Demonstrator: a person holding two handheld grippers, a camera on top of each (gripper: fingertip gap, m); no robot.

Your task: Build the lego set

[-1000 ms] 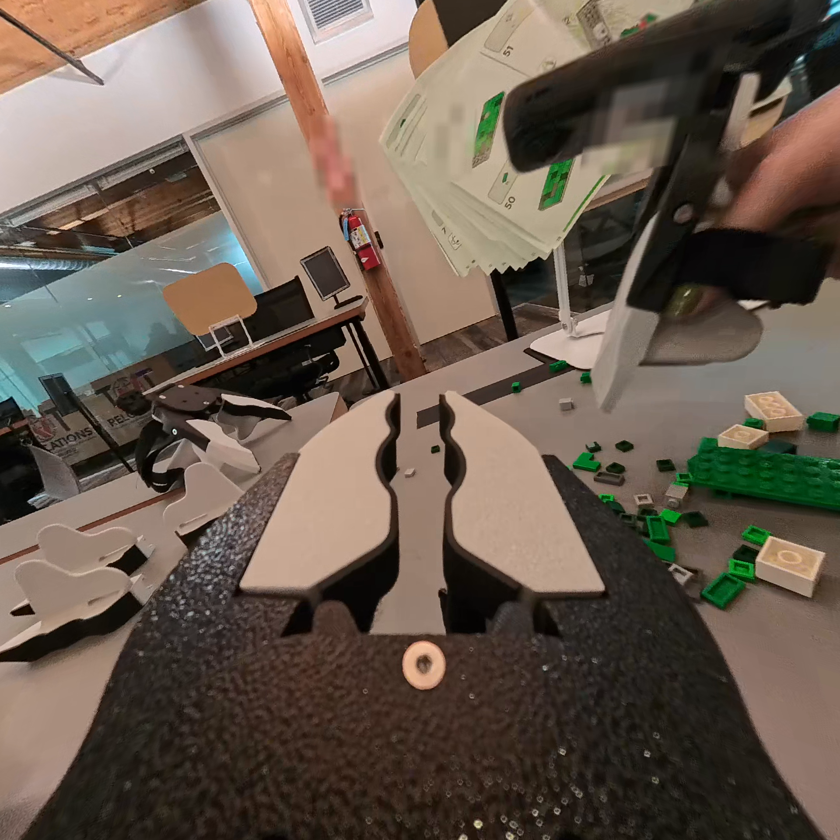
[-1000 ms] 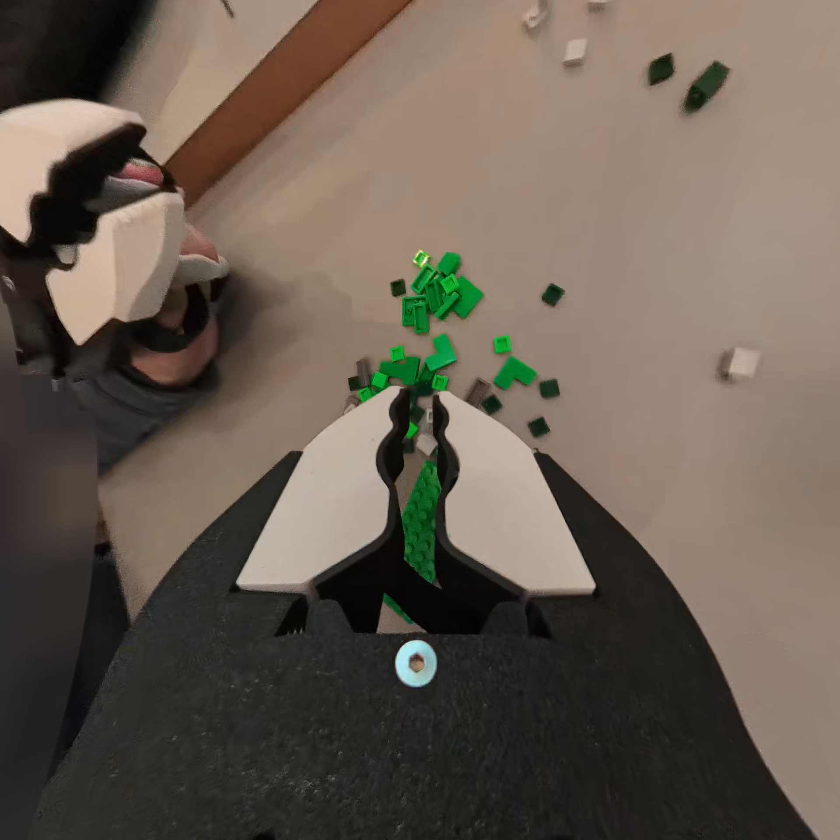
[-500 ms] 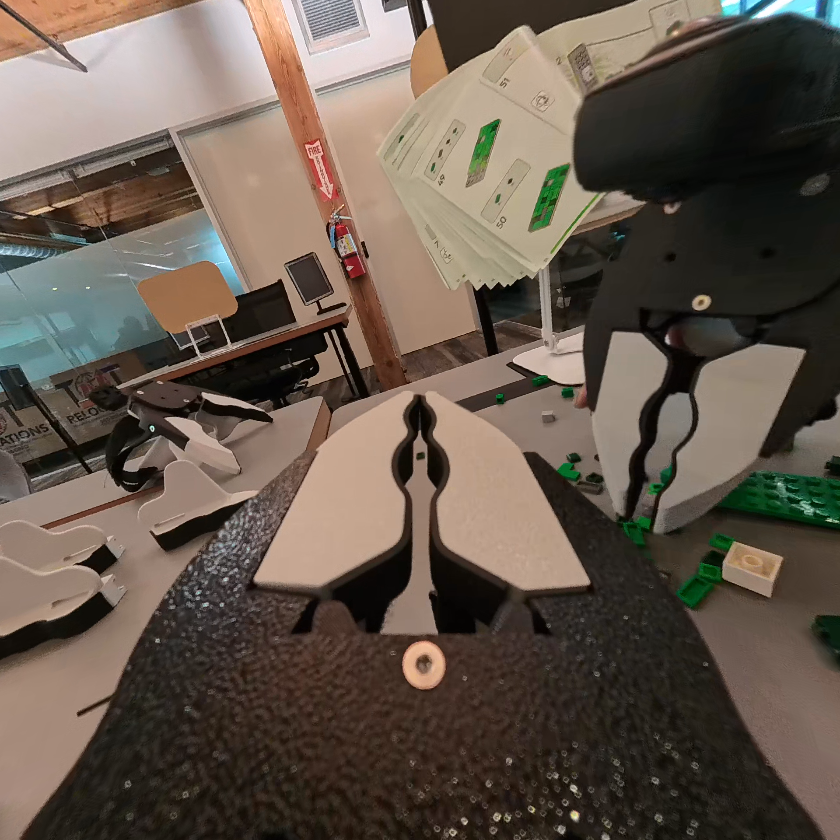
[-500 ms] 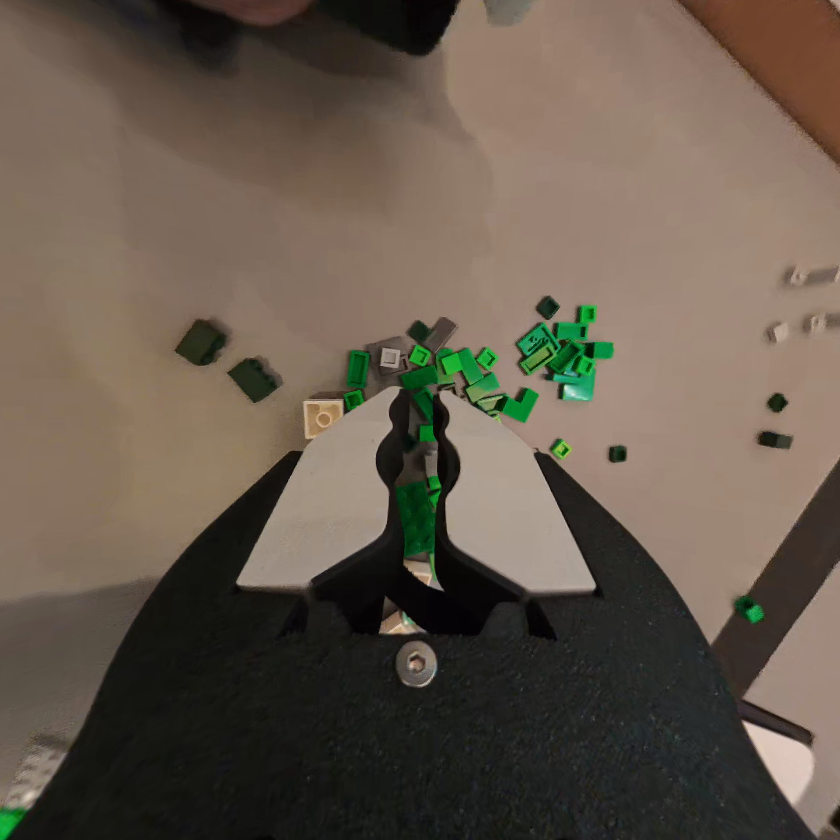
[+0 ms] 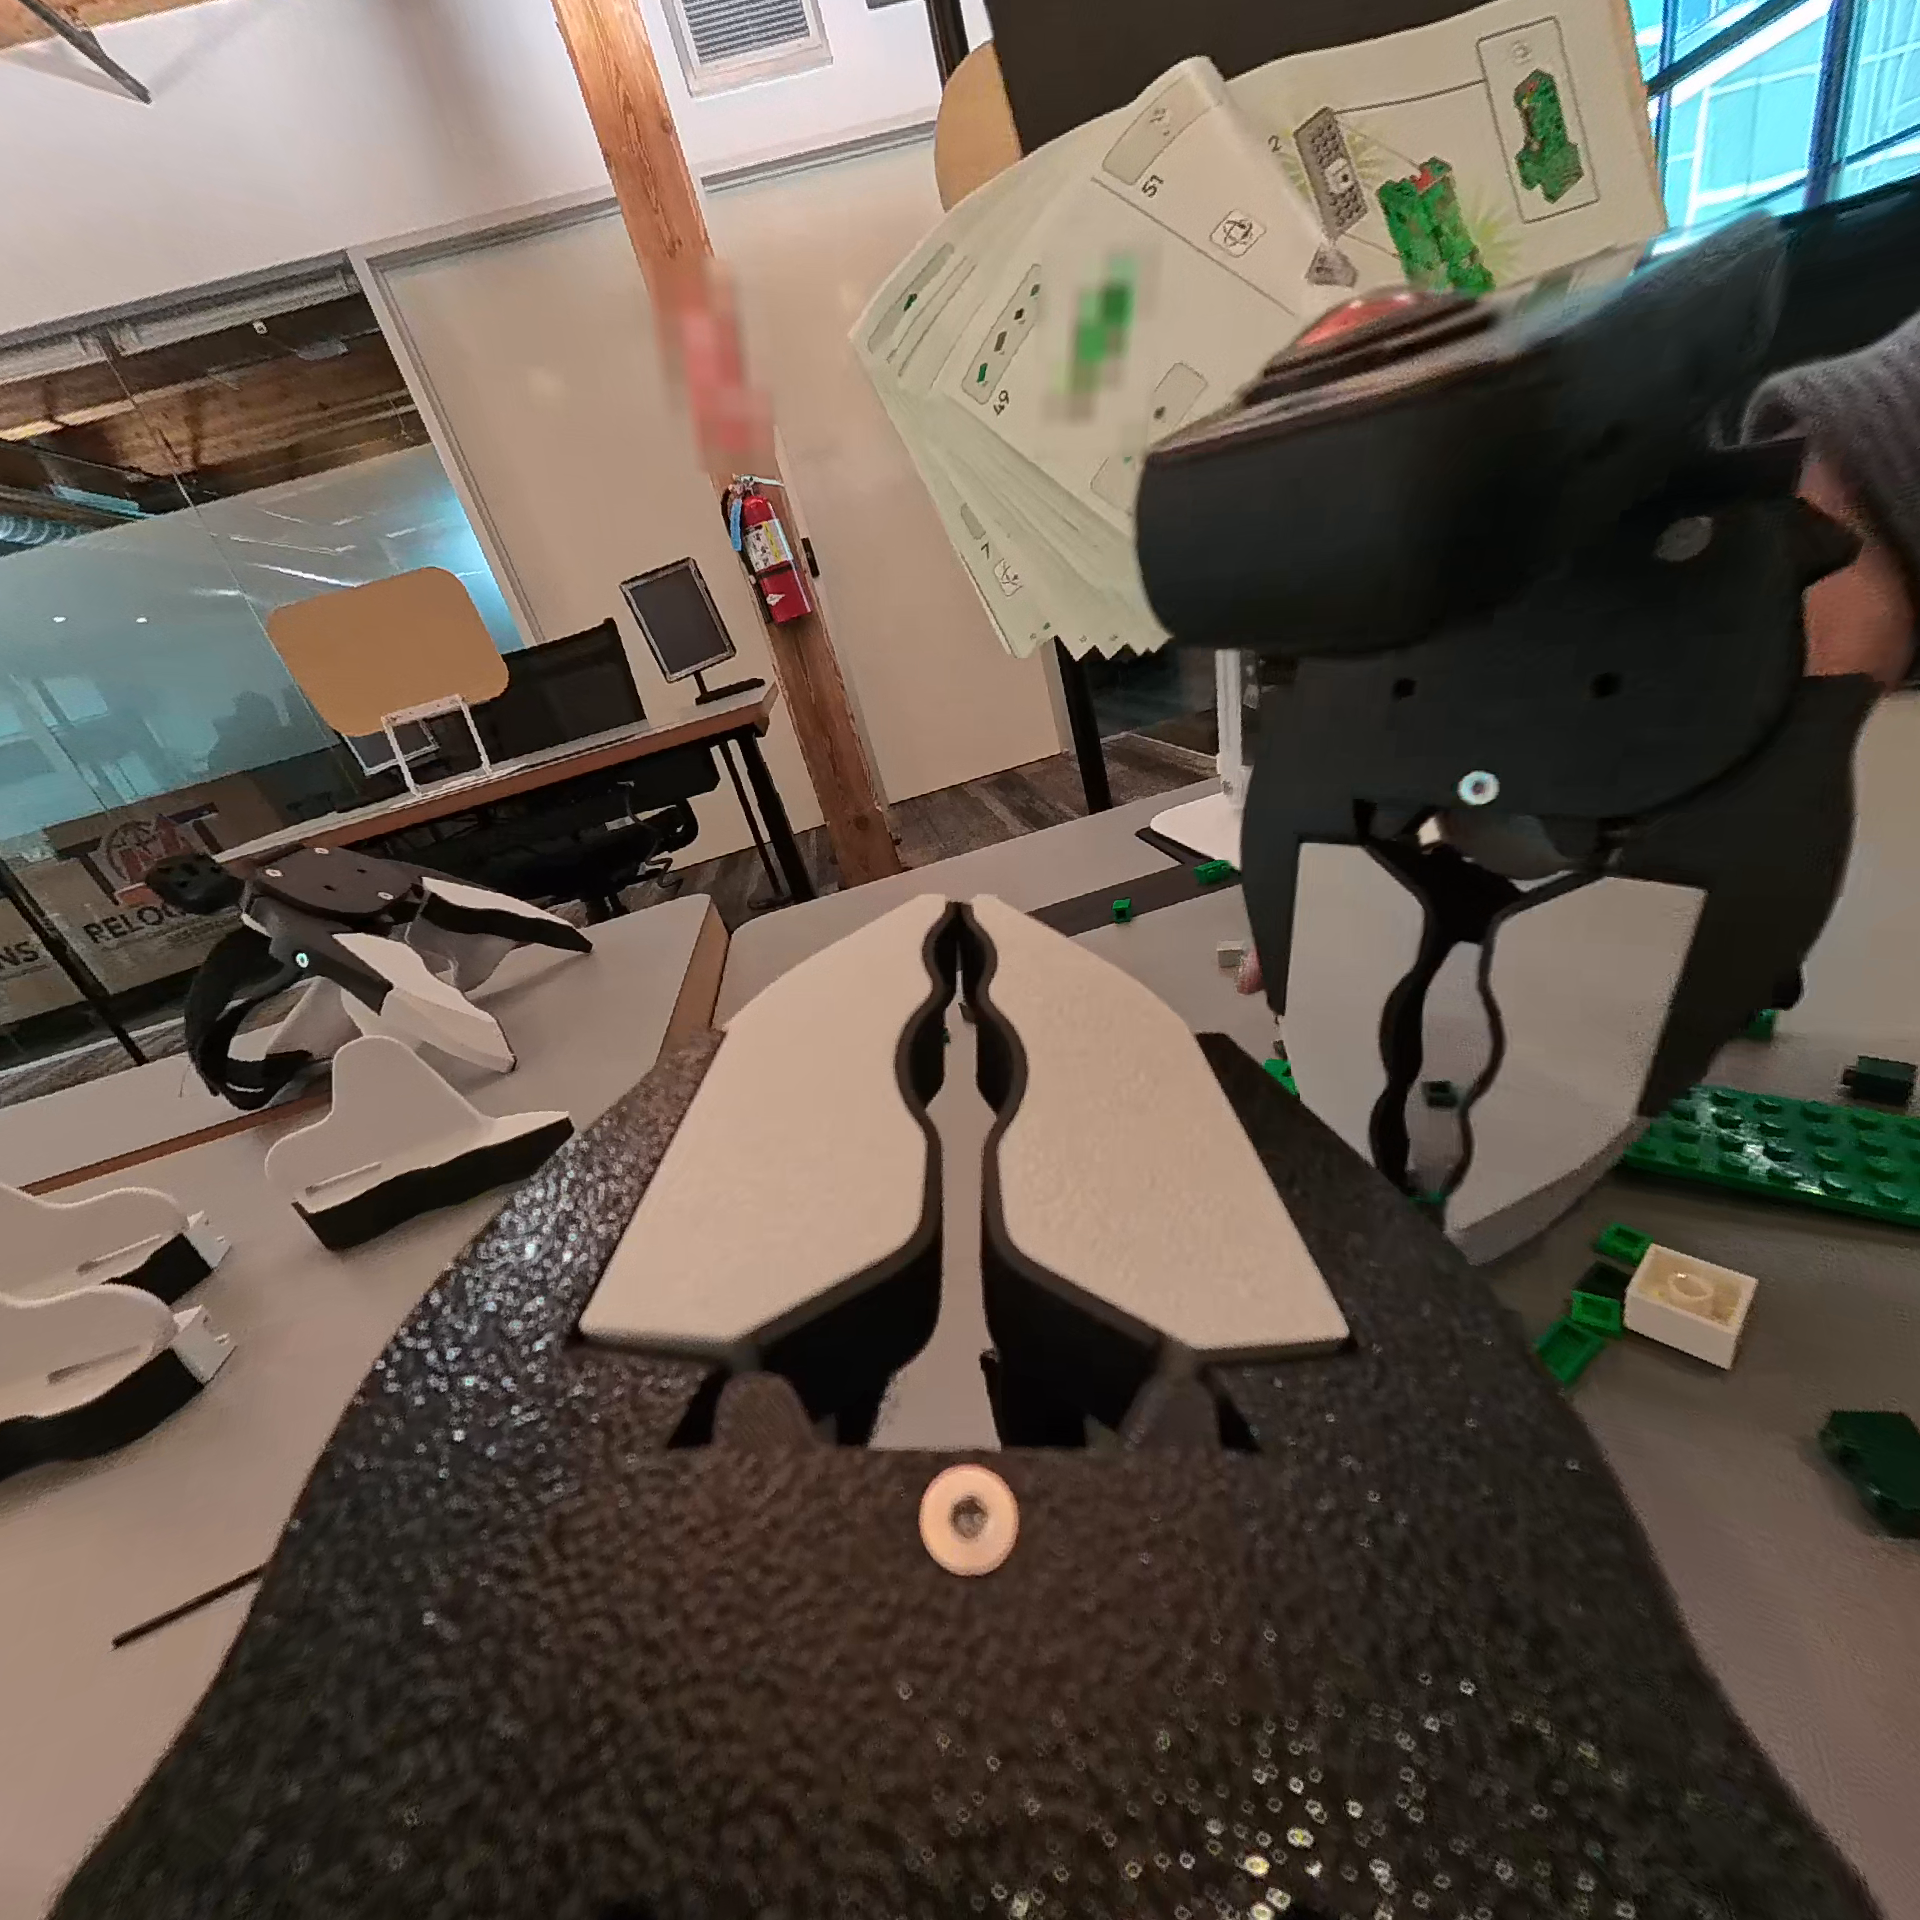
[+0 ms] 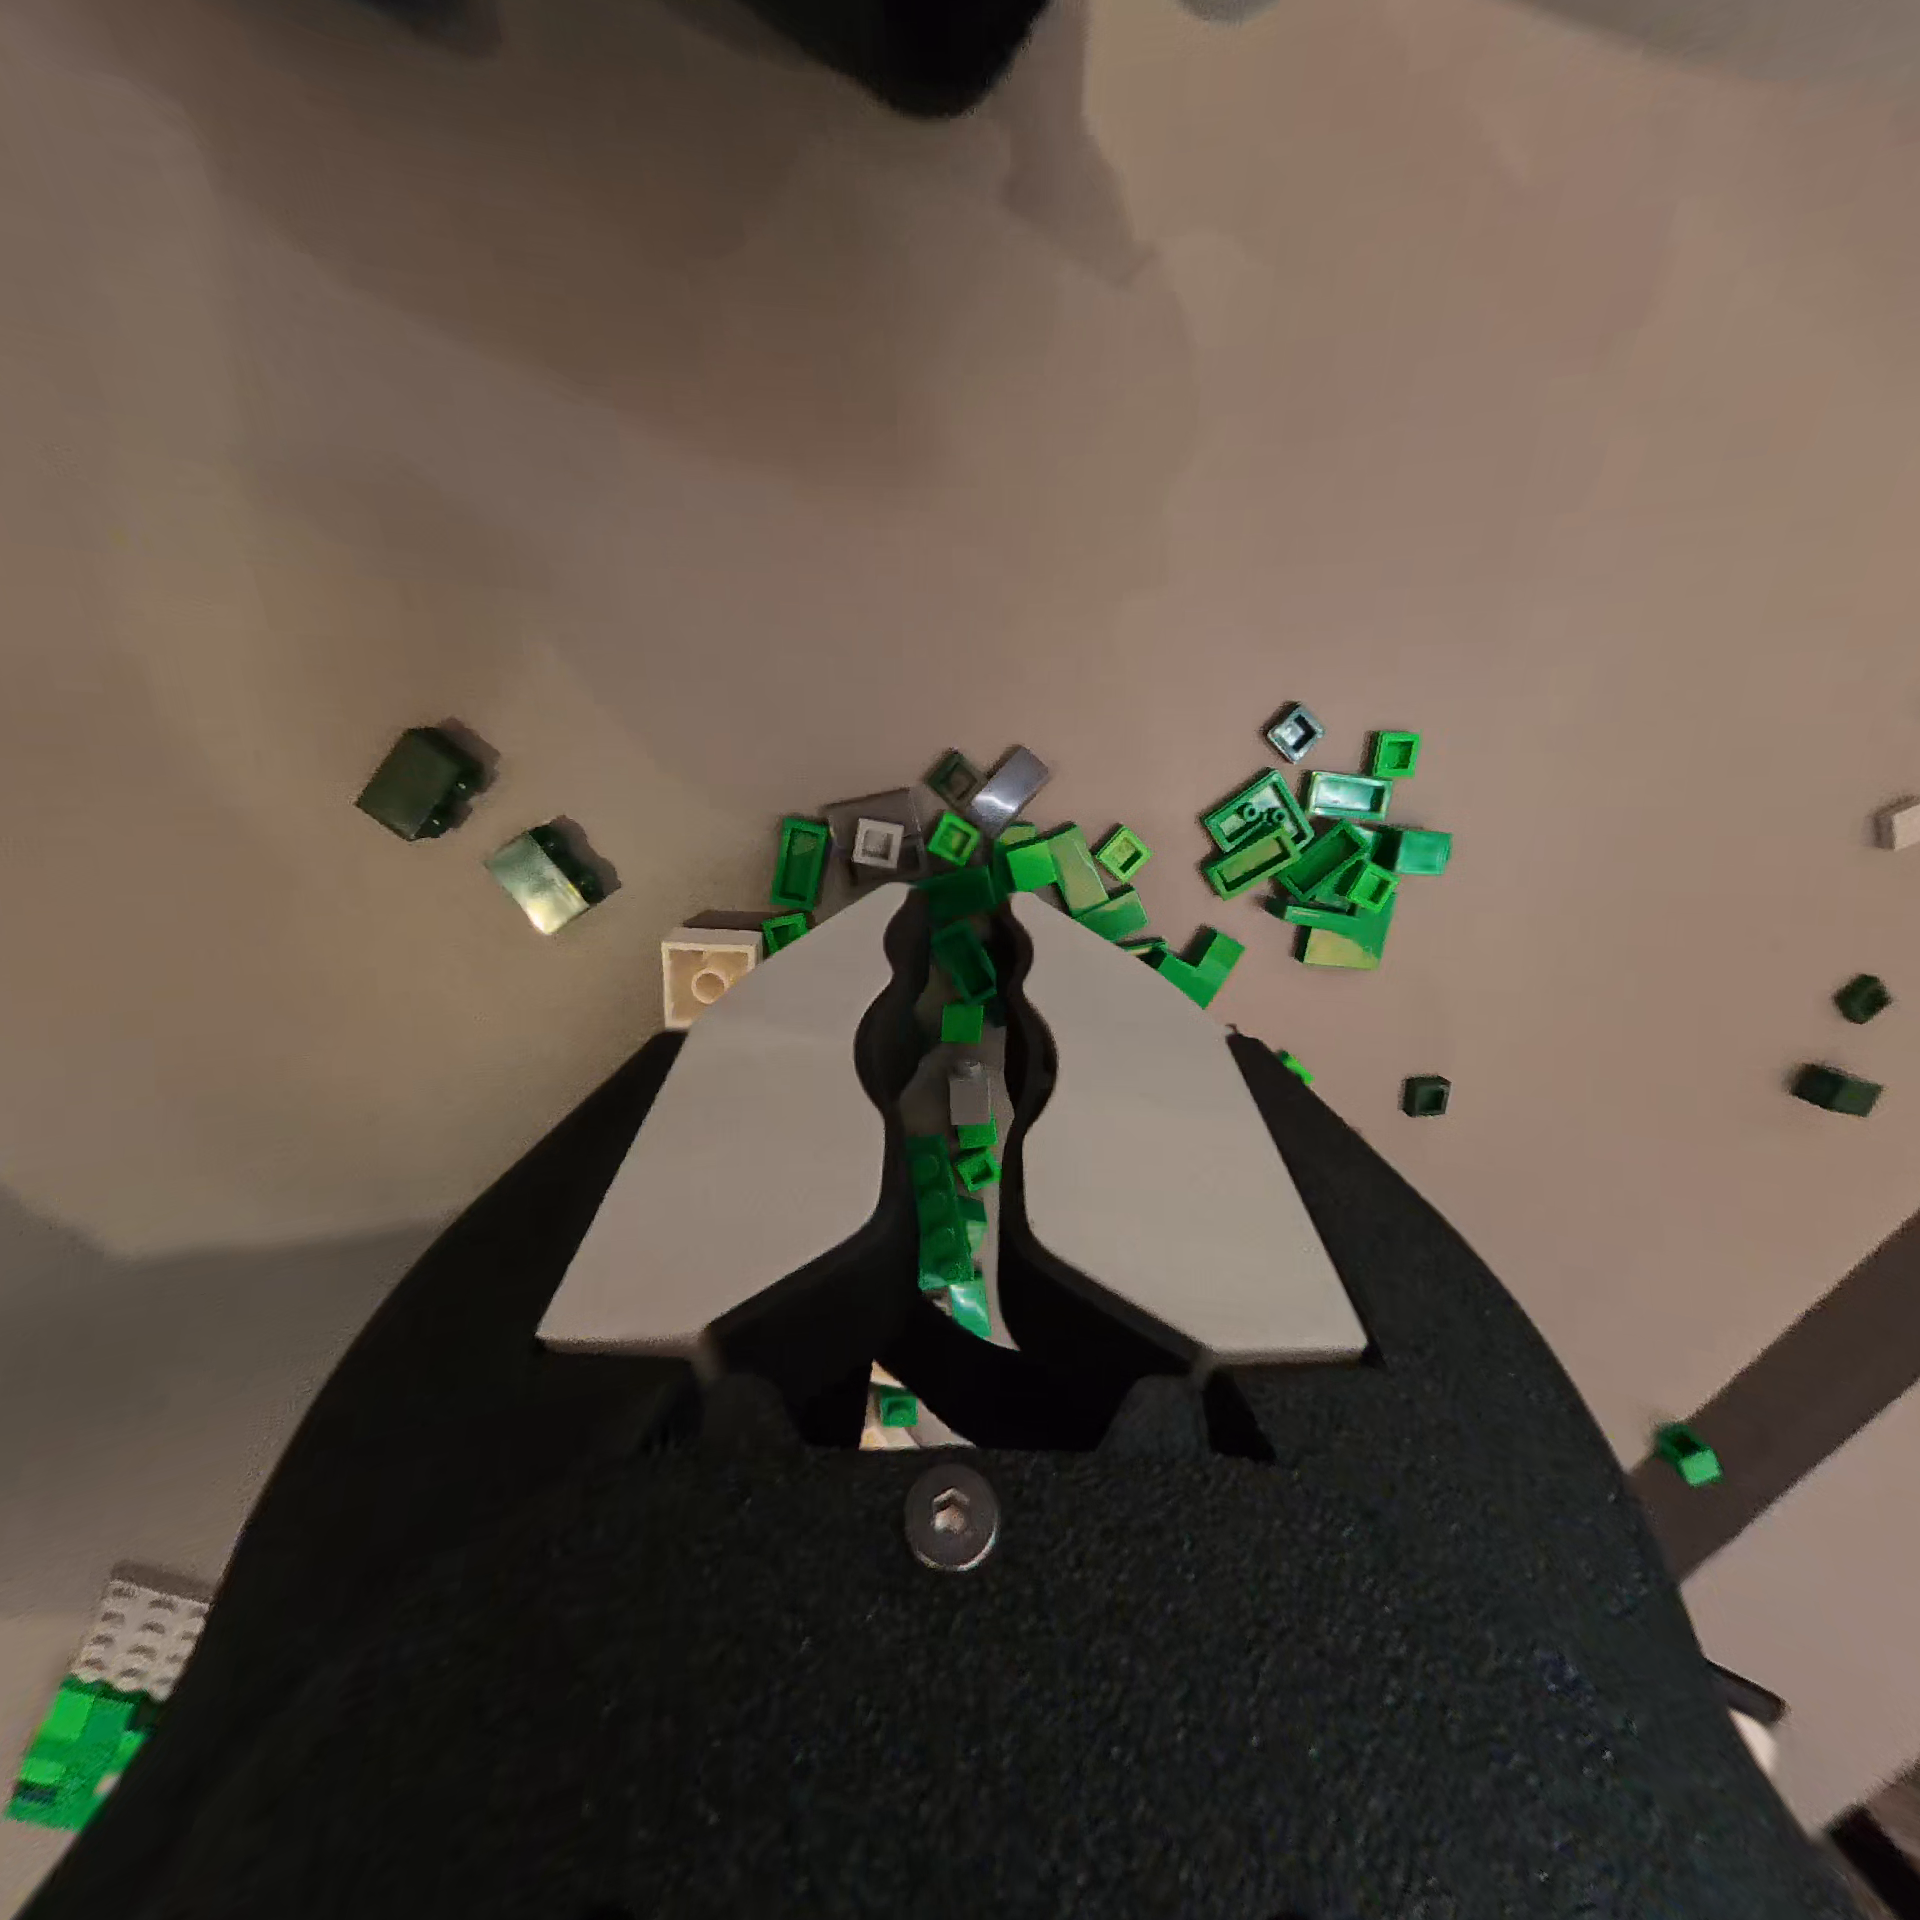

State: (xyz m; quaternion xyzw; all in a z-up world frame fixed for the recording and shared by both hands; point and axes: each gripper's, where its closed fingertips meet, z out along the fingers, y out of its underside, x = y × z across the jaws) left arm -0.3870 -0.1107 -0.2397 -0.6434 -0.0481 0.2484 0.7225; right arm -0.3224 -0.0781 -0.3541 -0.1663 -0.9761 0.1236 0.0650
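My left gripper is shut with nothing between its pads and hovers over the grey table, left of the pieces. My right gripper is slightly open. It points straight down with its tips in a pile of small green and grey tiles. A green tile shows in the gap at the tips. The left wrist view shows this gripper in a person's hand, tips at the table beside a green studded plate.
A white brick and loose green pieces lie at the right. Two dark green bricks lie left of the pile. An instruction booklet stands behind. Spare grippers and white finger parts sit at the left.
My left gripper closed from slightly open onto nothing. My right gripper came down from a raised, sideways pose to the pile, and its jaws widened a little.
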